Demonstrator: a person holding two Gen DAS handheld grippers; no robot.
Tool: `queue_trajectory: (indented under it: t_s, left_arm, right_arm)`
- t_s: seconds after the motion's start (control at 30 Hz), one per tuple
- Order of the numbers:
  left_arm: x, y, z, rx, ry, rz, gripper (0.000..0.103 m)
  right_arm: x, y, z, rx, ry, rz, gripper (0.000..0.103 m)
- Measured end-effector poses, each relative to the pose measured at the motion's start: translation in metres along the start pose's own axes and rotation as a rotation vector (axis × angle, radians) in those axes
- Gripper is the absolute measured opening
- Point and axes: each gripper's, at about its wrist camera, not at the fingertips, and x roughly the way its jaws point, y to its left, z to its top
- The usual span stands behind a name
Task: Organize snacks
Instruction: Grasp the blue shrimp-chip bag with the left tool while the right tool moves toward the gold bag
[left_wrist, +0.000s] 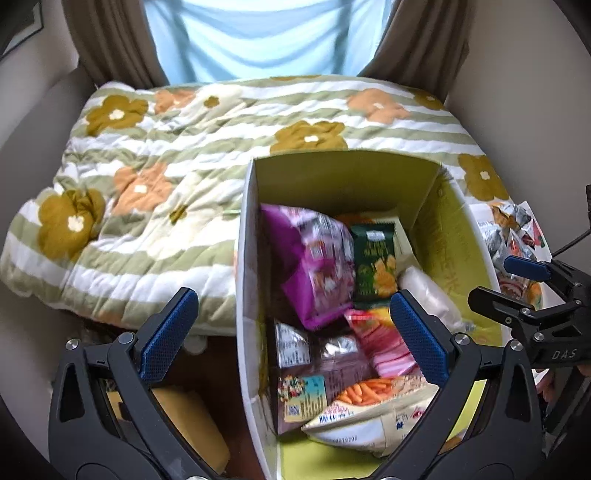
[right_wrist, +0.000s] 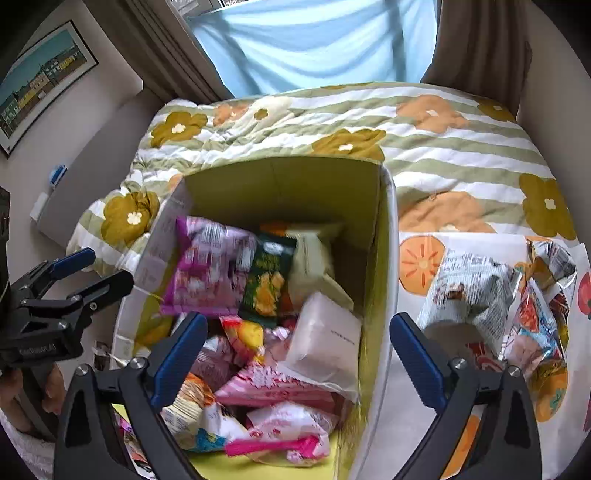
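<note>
Both tools are spread wide and carry nothing: the left gripper (left_wrist: 295, 332) hangs over the near left wall of the tall white cardboard box with a yellow-green lining (left_wrist: 332, 170), and the right gripper (right_wrist: 299, 354) straddles that box's right wall, one finger inside and one outside over the bed. The box stands on the green-striped quilt with orange and mustard flowers (left_wrist: 155, 147), towards its near right corner, and is already well filled. On top lie one purple foil snack bag (right_wrist: 210, 273) against the far left wall, one dark green packet with yellow chips printed on it (right_wrist: 267, 280) just beside it, and one translucent white soft pack (right_wrist: 325, 339) near the right wall; below them sit several pink and red sachets, perhaps four, though blur and overlap make the count unsure. Outside the box, on a white plastic sheet printed with orange fruit (right_wrist: 421, 266) at the quilt's near right edge, a loose heap of crinkled silver and white wrappers (right_wrist: 476, 291) waits, at least three. These packets look light, puffy, slippery and crushable, so a pinch on a flat sealed seam seems wiser than squeezing the belly.
</note>
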Motion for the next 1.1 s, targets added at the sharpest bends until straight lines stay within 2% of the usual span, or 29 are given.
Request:
queue_trajectory:
  t_s: [0.33, 0.63, 0.87, 1.1]
  left_arm:
    - [-0.007, -0.008, -0.015, -0.007, -0.002, -0.038, 0.103]
    - [-0.03, -0.049, -0.003, 0.02, -0.067, -0.088, 0.103]
    - [-0.041, -0.129, 0.001, 0.089, -0.104, -0.115, 0.103]
    - [-0.039, -0.235, -0.007, 0.141, -0.113, -0.171, 0.103]
  right_arm:
    - [-0.013, 0.006, -0.016, -0.002, -0.006, -0.016, 0.099]
    - [-0.062, -0.016, -0.014, 0.001, -0.103, -0.05, 0.099]
    - [-0.104, -0.071, -0.019, -0.009, -0.144, -0.089, 0.099]
    - [-0.142, -0.164, -0.035, -0.037, -0.134, -0.163, 0.099]
